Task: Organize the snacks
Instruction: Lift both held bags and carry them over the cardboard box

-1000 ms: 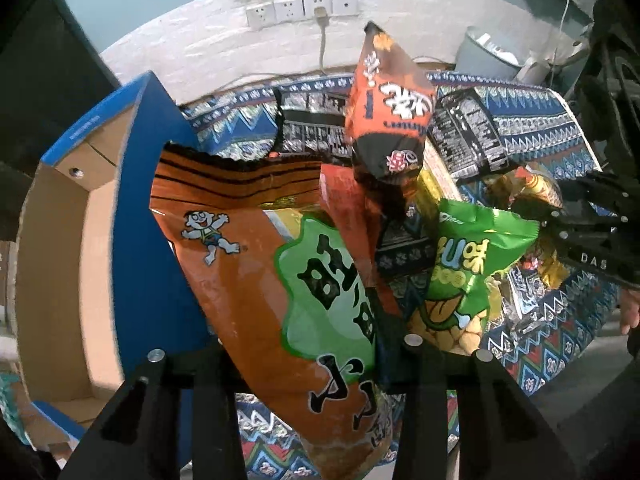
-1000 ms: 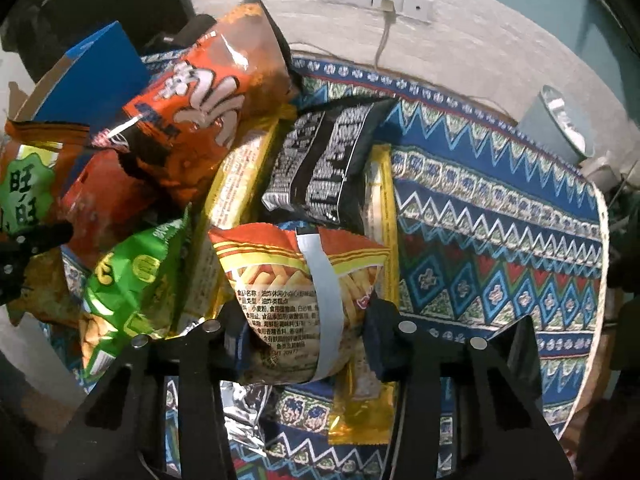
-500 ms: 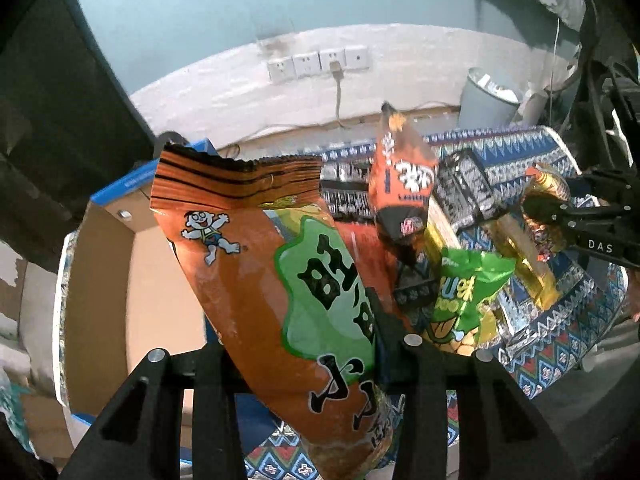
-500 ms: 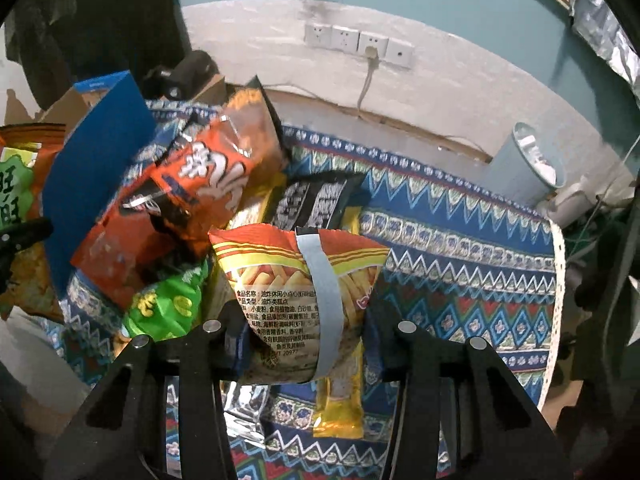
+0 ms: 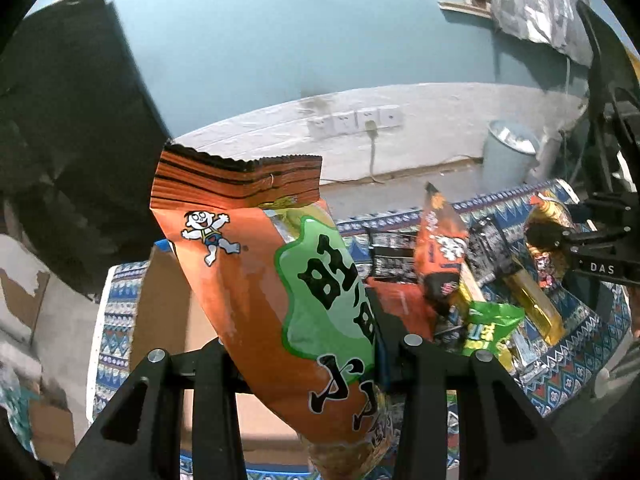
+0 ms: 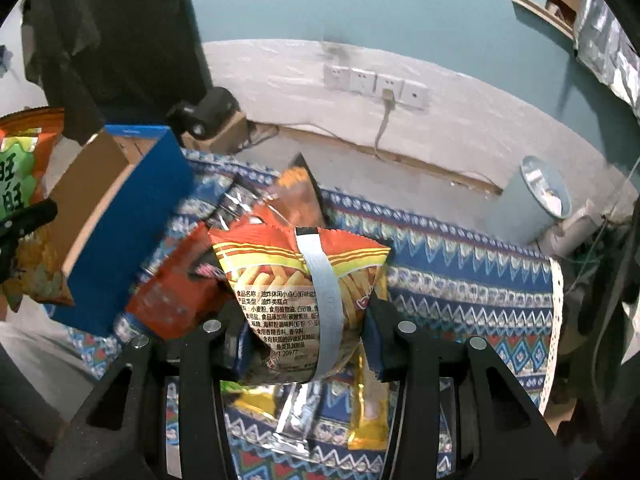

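A tall orange snack bag [image 5: 276,304] with a green label panel and a cartoon child is clamped between the fingers of the left gripper [image 5: 308,364] and is held upright, tilted slightly, in the air above the open cardboard box [image 5: 168,320]. The box, blue on its outer walls and brown inside, is seen standing at the left end of the patterned cloth [image 6: 460,280] that covers the table. A smaller red-and-yellow fries packet [image 6: 300,300] with a pale vertical strip down its back is gripped between the fingers of the right gripper [image 6: 304,328] and is held above the pile of loose snacks near the middle of the cloth. In that pile an orange-and-black bag [image 5: 440,256] is propped upright, a green packet [image 5: 488,328] lies near the front edge, and a red packet [image 6: 172,292] rests just beside the blue wall of the box. A silver sachet [image 6: 300,416] and a yellow packet [image 6: 368,412] lie flat at the near edge of the cloth. A grey bin [image 6: 536,200] stands on the floor beyond the far right corner of the table, and a row of wall sockets [image 6: 376,84] is mounted on the white wall band behind.
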The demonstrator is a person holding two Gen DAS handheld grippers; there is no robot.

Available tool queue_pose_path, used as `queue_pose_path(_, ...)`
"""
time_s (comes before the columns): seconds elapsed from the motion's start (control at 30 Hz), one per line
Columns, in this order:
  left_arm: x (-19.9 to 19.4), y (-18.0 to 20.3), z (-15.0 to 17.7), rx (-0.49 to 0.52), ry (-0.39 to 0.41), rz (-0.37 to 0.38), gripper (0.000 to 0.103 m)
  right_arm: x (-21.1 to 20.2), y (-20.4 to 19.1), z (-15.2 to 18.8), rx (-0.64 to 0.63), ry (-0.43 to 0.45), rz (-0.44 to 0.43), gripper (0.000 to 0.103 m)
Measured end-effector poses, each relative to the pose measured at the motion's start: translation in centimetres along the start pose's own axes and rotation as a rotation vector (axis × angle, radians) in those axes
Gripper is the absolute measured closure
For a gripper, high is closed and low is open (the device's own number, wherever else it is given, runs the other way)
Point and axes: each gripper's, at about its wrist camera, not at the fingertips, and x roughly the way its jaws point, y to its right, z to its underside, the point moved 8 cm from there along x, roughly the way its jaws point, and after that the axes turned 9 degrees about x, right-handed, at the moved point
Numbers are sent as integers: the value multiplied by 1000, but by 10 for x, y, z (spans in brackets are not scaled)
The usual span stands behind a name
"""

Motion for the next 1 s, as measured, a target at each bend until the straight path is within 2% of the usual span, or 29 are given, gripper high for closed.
queue_pose_path(0.23,5,-44,13,-85,-14,-48,62,-3,-39,-17,-37,17,-45,60)
queue_pose_path(0.47,20,-79,41,-154,-65,-71,62,0,-84,-27,-74,12,-98,60)
queue_pose_path(0.8,42,-106,80,-202,-149,-90,62,9,-157,-36,-134,-15,-177,60)
queue_pose_path(1.0,56,-117,99,-252,-199,-71,62,23,-194,-35,-168,-54,-219,60)
